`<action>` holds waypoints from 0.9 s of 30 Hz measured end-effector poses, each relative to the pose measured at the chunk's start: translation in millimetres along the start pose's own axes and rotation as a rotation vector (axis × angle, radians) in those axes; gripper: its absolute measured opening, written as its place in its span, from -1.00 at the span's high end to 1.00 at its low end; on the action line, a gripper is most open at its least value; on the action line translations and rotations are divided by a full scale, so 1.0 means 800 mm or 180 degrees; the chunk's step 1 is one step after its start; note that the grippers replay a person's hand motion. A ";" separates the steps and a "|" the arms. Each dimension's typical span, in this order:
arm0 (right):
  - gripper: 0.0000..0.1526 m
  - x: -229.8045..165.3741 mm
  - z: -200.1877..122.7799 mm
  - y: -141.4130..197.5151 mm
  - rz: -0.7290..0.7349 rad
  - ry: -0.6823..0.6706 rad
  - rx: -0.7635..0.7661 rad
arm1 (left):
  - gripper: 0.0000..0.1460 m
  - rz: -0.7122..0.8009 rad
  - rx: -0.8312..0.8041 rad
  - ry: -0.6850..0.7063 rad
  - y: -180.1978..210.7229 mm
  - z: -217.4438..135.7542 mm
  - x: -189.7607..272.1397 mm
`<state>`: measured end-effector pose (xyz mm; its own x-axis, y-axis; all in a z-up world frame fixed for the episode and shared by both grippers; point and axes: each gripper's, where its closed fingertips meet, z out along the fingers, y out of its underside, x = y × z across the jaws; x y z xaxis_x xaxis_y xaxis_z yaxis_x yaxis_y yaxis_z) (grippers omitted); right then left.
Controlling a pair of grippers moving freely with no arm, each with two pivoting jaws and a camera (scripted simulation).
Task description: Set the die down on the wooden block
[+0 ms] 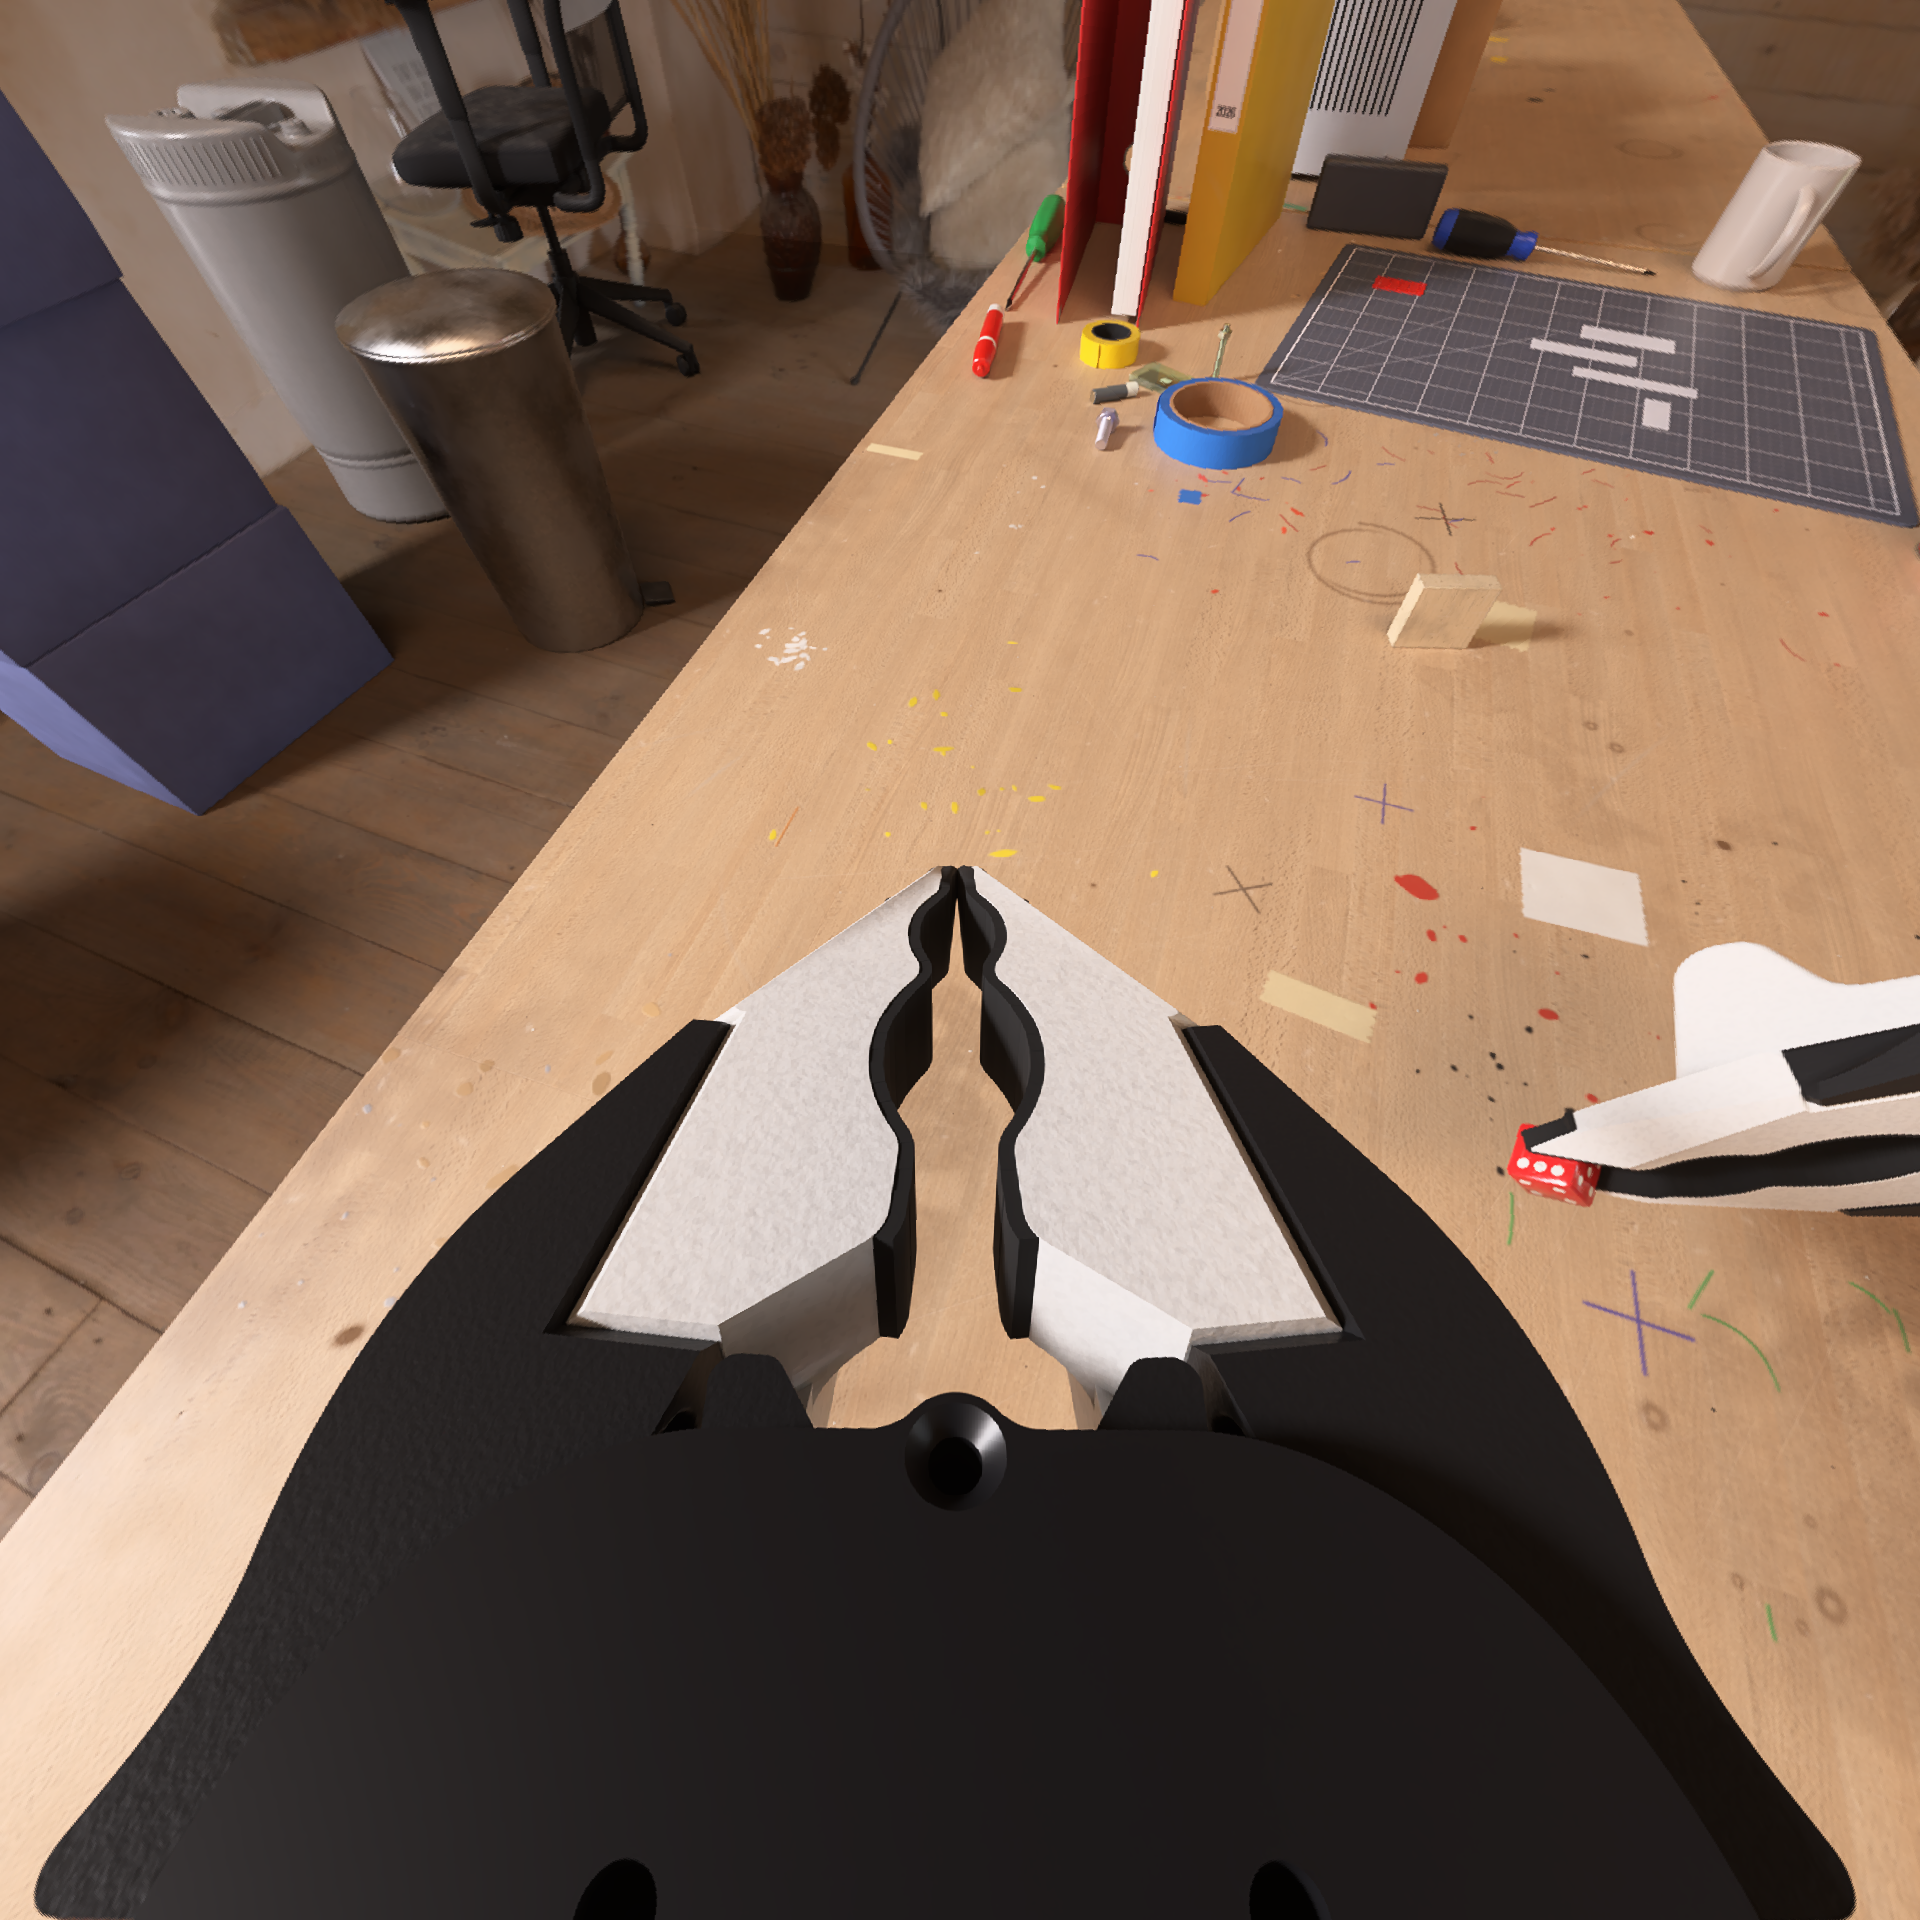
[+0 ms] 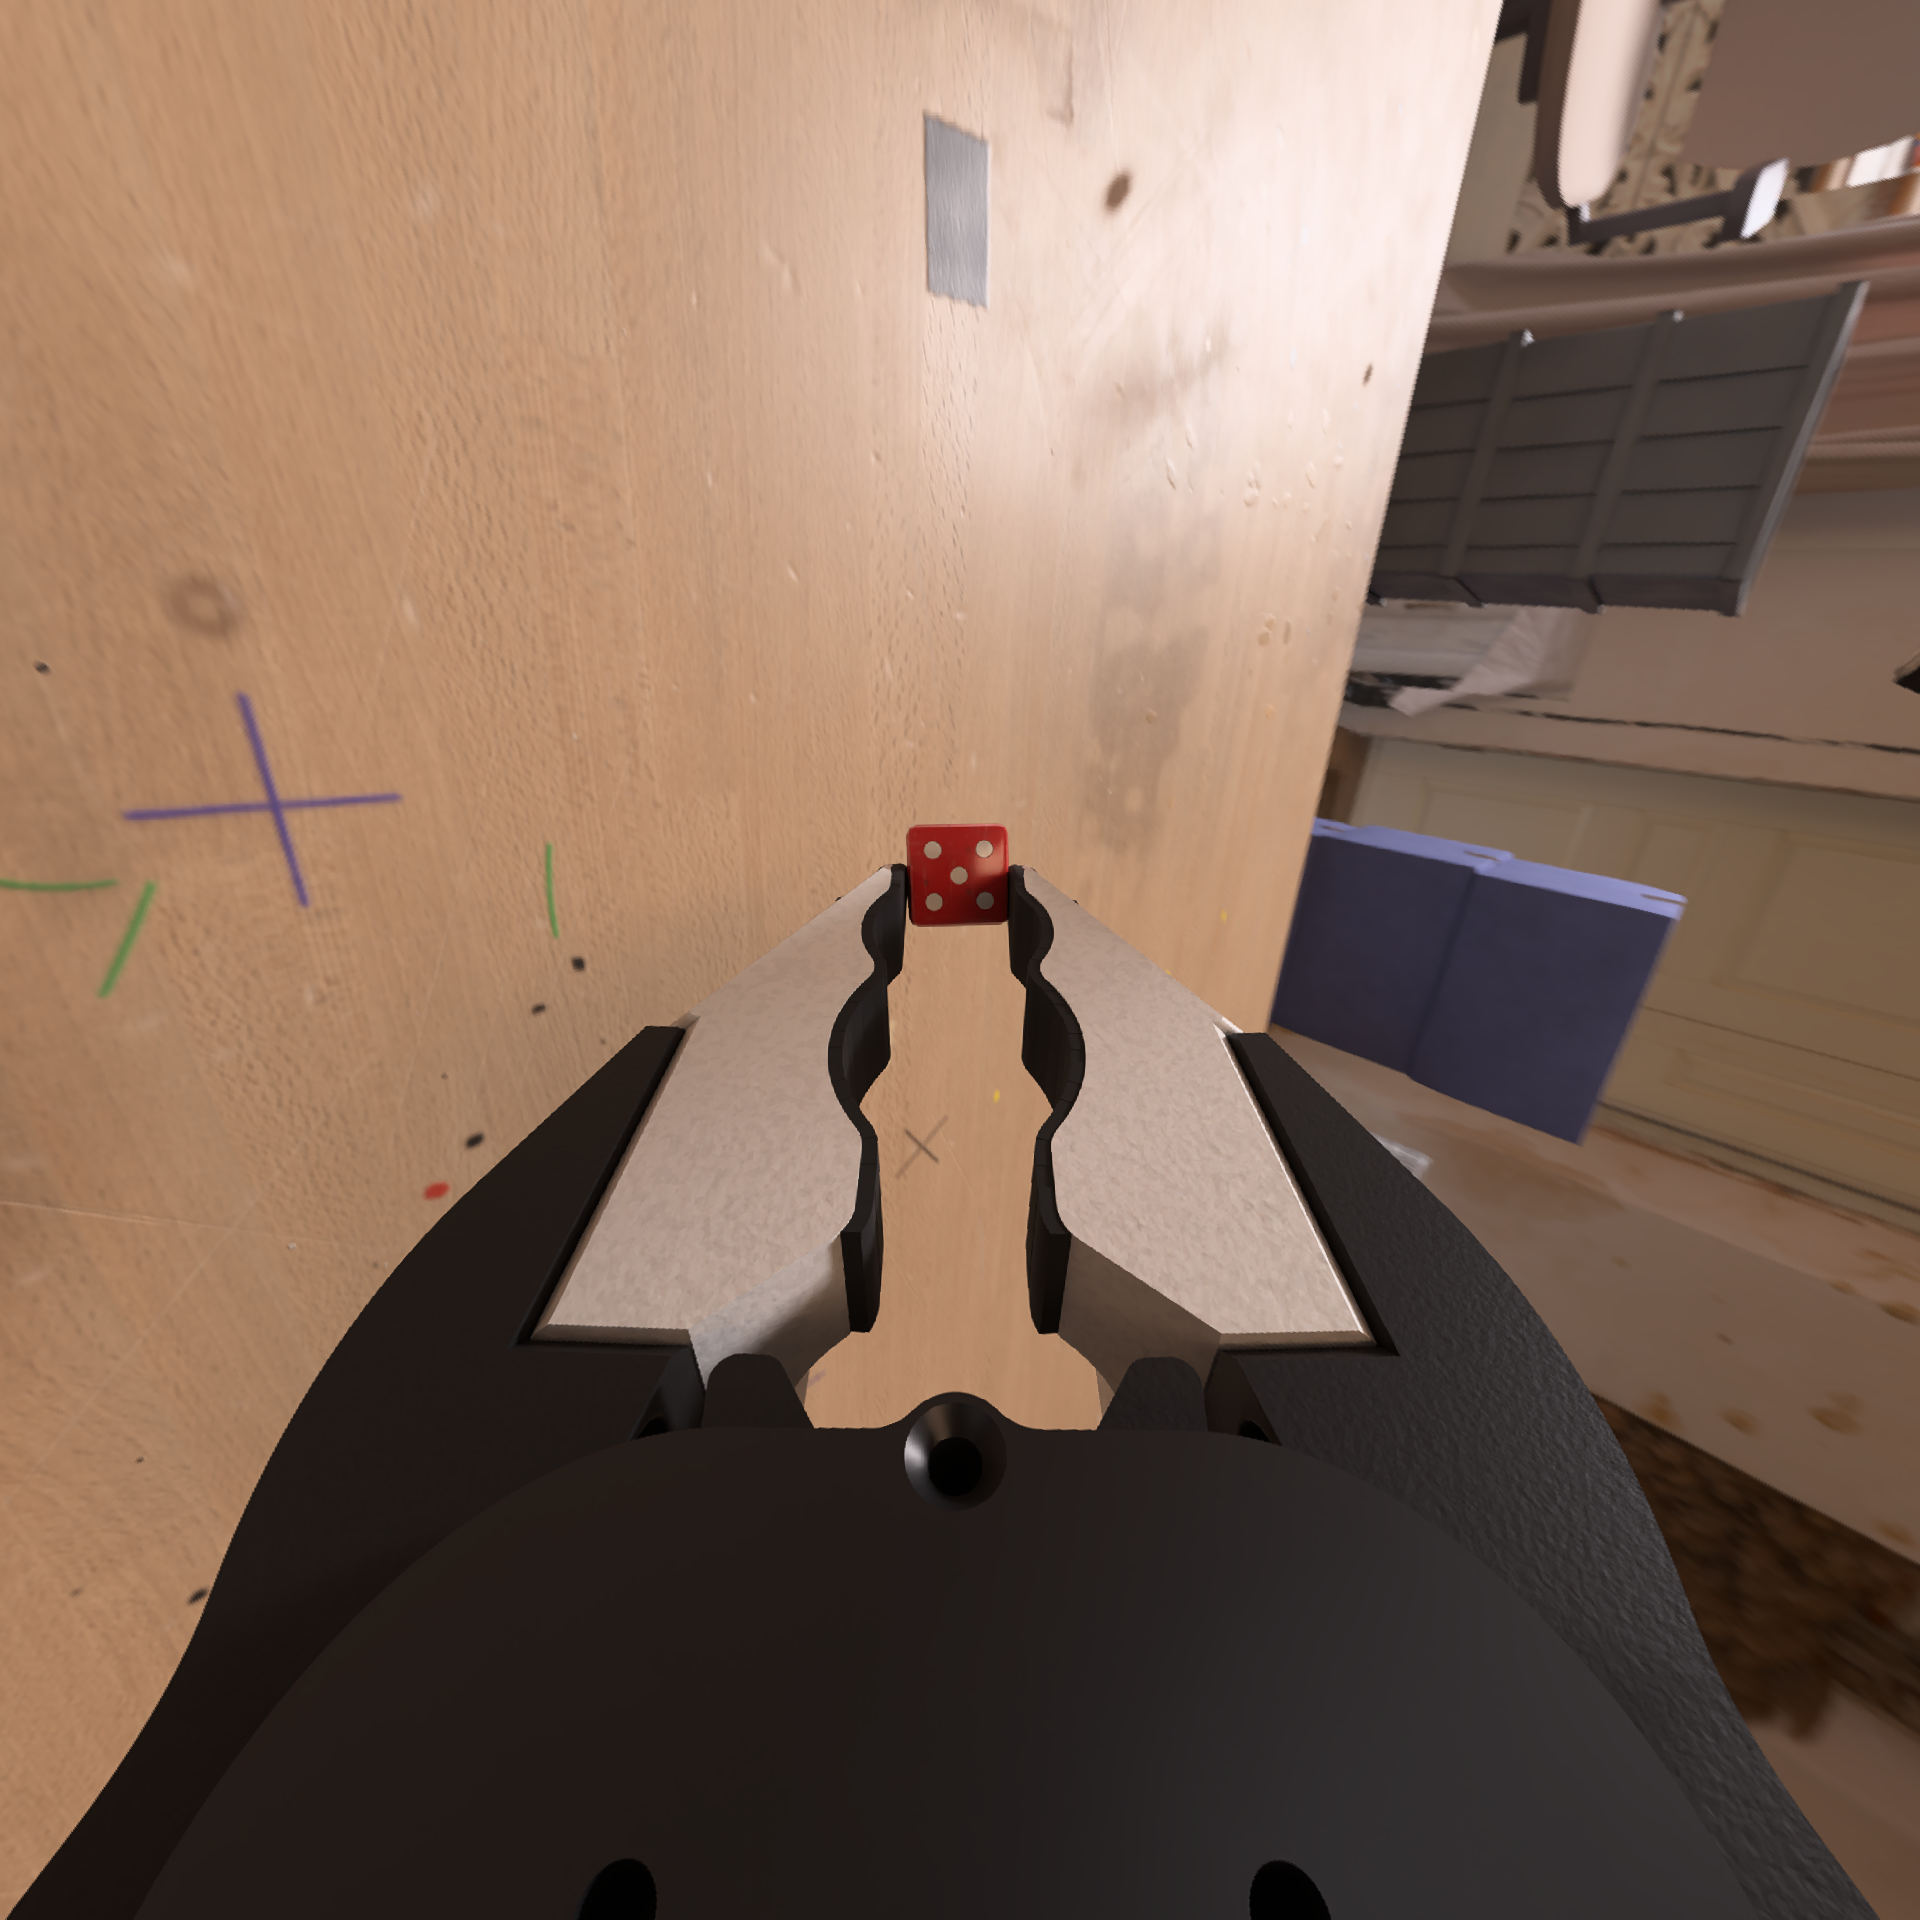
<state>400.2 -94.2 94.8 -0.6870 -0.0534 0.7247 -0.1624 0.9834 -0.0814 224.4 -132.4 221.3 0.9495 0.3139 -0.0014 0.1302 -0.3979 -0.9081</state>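
Note:
A small red die (image 2: 957, 875) with pale pips sits between the tips of my right gripper (image 2: 957, 896), which is shut on it over the wooden table. The left wrist view shows the same die (image 1: 1551, 1174) at the right gripper's tips, low at the right, just above the tabletop. The pale wooden block (image 1: 1442, 612) lies farther off on the table, to the right of centre, well away from the die. My left gripper (image 1: 957, 878) is shut and empty, its tips touching, above the table near its left edge.
A blue tape roll (image 1: 1217, 421), a yellow tape roll (image 1: 1109, 344), a red marker (image 1: 986, 340), standing binders (image 1: 1242, 156), a grey cutting mat (image 1: 1590, 379) and a white mug (image 1: 1777, 215) crowd the far end. The table edge (image 1: 665, 717) runs along the left, with bins (image 1: 499, 457) beyond.

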 end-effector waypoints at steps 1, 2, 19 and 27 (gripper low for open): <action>0.75 0.000 -0.003 0.003 -0.0043 0.0072 -0.0067 | 1.00 -0.0007 0.0005 0.0007 0.000 0.000 0.000; 0.75 0.000 -0.005 0.007 -0.0062 0.0123 -0.0123 | 1.00 -0.0008 0.0008 0.0011 0.000 0.000 0.000; 0.75 0.045 -0.077 0.018 0.1023 -0.0663 0.0841 | 1.00 0.0021 -0.0007 -0.0008 0.000 0.000 0.001; 0.75 0.015 -0.079 0.022 0.0673 -0.0553 0.0555 | 1.00 0.0021 -0.0008 -0.0014 0.000 0.000 0.001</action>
<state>434.2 -66.1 145.4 -0.8266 0.1053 0.5528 -0.1117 0.9321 -0.3446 224.9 -132.1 221.2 0.9490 0.3151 -0.0091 0.1248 -0.4022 -0.9070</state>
